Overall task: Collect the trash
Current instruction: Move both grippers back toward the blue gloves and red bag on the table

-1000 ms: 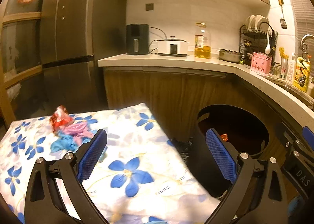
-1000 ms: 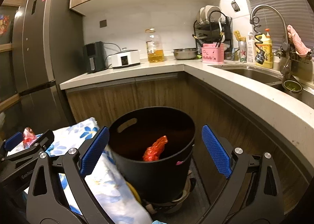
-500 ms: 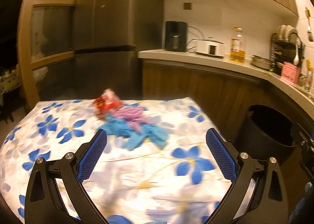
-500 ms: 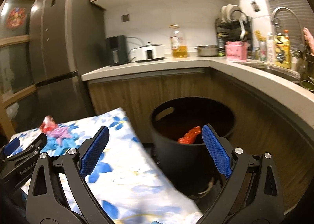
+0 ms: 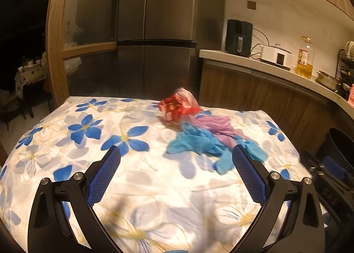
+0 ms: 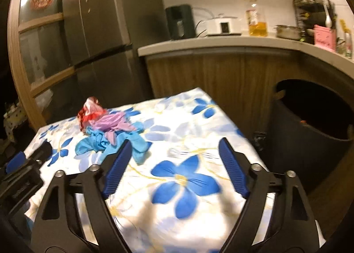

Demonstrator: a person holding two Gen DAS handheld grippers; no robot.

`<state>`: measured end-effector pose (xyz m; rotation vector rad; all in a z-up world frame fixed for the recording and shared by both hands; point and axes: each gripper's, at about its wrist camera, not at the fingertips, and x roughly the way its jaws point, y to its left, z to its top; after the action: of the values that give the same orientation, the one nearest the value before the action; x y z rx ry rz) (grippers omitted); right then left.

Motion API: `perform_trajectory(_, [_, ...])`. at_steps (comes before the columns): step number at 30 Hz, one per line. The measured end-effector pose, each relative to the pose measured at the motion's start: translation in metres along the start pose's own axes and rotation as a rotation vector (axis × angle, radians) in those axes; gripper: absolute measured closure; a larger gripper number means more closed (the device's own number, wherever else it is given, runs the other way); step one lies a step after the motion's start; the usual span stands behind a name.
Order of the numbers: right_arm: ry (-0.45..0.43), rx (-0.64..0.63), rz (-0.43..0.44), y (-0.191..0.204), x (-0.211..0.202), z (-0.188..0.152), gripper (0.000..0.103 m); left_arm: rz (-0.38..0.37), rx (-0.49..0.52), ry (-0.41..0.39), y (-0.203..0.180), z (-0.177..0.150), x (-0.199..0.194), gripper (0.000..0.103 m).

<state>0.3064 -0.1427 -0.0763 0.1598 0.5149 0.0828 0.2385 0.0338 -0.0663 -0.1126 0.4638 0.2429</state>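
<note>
I see a table under a white cloth with blue flowers (image 5: 124, 140). Behind it – a tall dark steel fridge (image 5: 159, 31). On the pale countertop (image 6: 221, 42): black air fryer (image 5: 238, 38), white cooker (image 6: 223, 26), clear oil bottle (image 6: 256, 17) – dish rack (image 6: 314, 9) further right.

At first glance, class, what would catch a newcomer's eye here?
A bright pile of trash, red wrapper, purple bag and blue gloves, lies on the flowered tablecloth. The dark bin stands at the table's right, below the counter. Both grippers hover empty.
</note>
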Motion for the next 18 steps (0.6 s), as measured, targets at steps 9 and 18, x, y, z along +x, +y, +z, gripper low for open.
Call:
perform_trajectory(9, [0.134,-0.029,0.059,0.030,0.063,-0.002,0.052,-0.002,0.013,0.006,0.005,0.012,0.034,0.007])
perform_trajectory(18, [0.220,-0.061,0.120,0.039,0.086,-0.007,0.099,-0.028,-0.004,0.033,0.005,0.012,0.050,0.007])
